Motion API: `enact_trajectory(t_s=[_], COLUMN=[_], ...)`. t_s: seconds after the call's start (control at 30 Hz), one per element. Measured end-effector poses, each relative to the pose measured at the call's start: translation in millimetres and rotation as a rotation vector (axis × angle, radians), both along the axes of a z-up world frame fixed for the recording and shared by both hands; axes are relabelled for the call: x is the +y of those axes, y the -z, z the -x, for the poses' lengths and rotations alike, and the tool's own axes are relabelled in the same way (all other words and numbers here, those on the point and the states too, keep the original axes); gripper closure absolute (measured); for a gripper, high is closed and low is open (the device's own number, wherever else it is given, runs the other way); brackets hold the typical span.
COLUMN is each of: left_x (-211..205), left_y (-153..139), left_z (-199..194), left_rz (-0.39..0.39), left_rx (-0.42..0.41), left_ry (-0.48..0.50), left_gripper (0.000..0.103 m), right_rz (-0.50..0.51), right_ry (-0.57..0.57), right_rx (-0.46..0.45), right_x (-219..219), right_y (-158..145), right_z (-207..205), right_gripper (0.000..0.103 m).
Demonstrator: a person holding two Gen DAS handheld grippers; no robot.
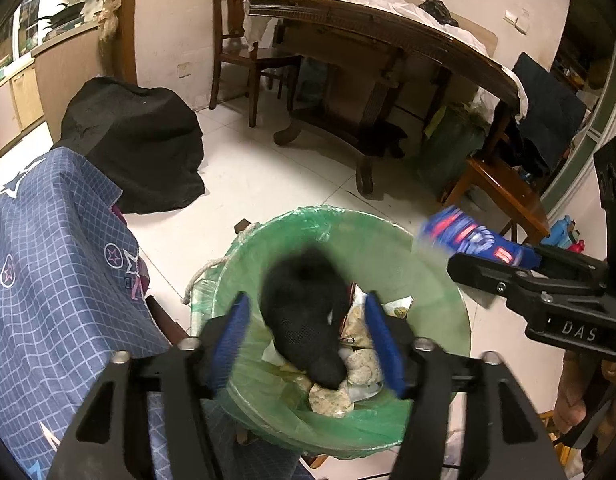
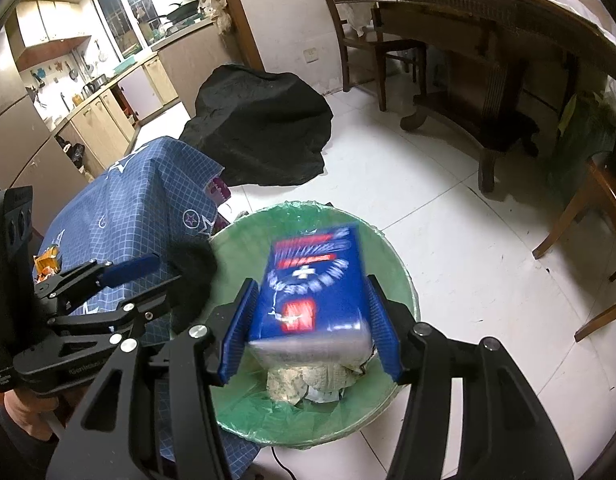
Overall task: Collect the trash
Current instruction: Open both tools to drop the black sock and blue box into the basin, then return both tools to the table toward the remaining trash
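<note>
Floor, white tile: green-lined bin lower centre; black cloth heap upper left; wooden table upper right.

A dark wooden table with a white cloth draped over its top stands on the white tiled floor, with a wooden chair behind it by the wall. A black cover lies heaped on the floor beside a blue checked cloth printed with stars. Kitchen cabinets run along the far left under a window.

A blurred black cloth hangs over the green-lined bin; a blue box tilts above it.
</note>
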State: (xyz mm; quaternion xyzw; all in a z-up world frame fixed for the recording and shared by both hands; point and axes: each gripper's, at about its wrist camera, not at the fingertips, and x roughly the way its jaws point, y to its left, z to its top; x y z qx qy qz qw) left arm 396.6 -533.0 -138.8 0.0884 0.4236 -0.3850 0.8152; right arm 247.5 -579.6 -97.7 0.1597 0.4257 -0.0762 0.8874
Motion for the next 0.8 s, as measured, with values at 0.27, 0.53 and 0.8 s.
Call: enact_trajectory(t_s=[0.27,0.53,0.8], left_x=[10.1,13.0,29.4], left_y=[0.1,-6.0,-17.5], left_z=[-4.5,3.3,16.0], left_rz=[-0.002,-0.013,-0.006], left_rx=[-0.001,-0.017,-0.043], left_ry=[-0.024,-0.019,-0.022], left_gripper=[0.03,0.03,0.03], right_rz=[-0.005,-0.009,0.024], right_ry=[0.016,0.017,0.02], right_rx=[-0.016,-0.023,-0.075], right_x=[-4.0,-3.9,11.9], right_y=[-1.7,-0.6,-9.3], right_z=[5.0,8.8,26.4], right_gripper=[0.049,0.049,0.041])
